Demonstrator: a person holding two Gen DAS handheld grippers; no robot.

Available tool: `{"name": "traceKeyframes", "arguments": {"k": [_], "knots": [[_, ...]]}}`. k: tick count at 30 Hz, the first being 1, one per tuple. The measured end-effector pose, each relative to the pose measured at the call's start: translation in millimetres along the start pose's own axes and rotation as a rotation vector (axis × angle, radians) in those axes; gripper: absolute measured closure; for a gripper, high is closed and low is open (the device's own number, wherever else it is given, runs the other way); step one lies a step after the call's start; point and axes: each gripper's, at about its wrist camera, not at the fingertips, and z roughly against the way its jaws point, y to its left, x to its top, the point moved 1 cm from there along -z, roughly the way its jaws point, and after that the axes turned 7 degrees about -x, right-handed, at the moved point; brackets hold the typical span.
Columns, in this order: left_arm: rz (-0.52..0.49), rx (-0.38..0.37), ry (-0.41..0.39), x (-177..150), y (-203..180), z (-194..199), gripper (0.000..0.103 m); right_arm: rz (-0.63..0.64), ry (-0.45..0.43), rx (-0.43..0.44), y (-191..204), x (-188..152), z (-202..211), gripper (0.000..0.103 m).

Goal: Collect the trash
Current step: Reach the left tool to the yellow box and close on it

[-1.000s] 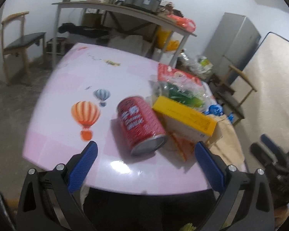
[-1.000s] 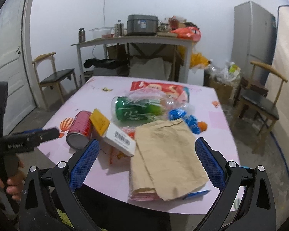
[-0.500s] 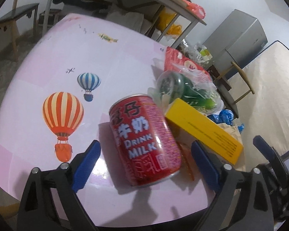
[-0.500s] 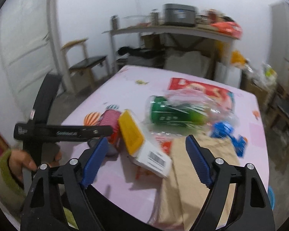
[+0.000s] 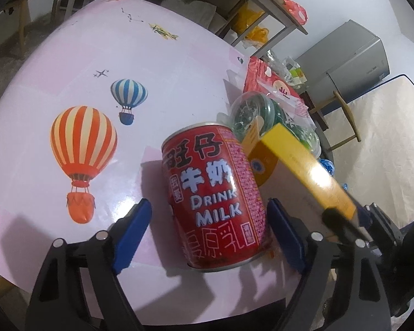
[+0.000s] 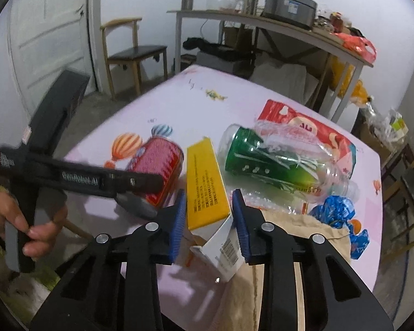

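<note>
Nearest, the left claw [image 5: 208, 220] is closing around the red milk can [image 5: 215, 195] lying on the pink worktop [image 5: 179, 77], pads not yet pressing; rigid, smooth and likely to roll, it wants gripping across mid-body. Beside it, the right claw [image 6: 209, 215] is closing on the yellow box [image 6: 207, 187], light and crushable. Beyond lies a crinkly plastic bottle [image 6: 276, 162].

On the table [image 6: 179, 104], the milk can [image 5: 212, 193] lies left of the carton box [image 6: 207, 187]; the plastic bottle [image 6: 276, 162] lies right, the snack bag [image 6: 312, 127] behind it.
</note>
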Motion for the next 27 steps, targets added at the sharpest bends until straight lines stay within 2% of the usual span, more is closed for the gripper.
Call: {"name": "traceKeyframes", "arguments": {"k": [7,9,15,19,21,27], "knots": [[0.004,0.020,-0.022,0,4,16,0.025,-0.164,-0.013,0.113,-14,8,9,0.074],[0.014,0.022,-0.029,0,6,18,0.025,-0.195,0.014,0.142,-13,3,7,0.074],[0.048,0.024,-0.003,4,6,10,0.023,-0.217,0.119,0.140,-7,-12,-8,0.072],[0.077,0.015,0.019,8,5,0,0.022,-0.238,0.139,0.145,-9,-16,-8,0.055],[0.085,0.008,0.028,8,6,-3,0.022,-0.243,0.138,0.144,-10,-15,-7,0.050],[0.098,0.006,0.027,12,6,-8,0.022,-0.259,0.159,0.166,-13,-14,-17,0.050]]}}
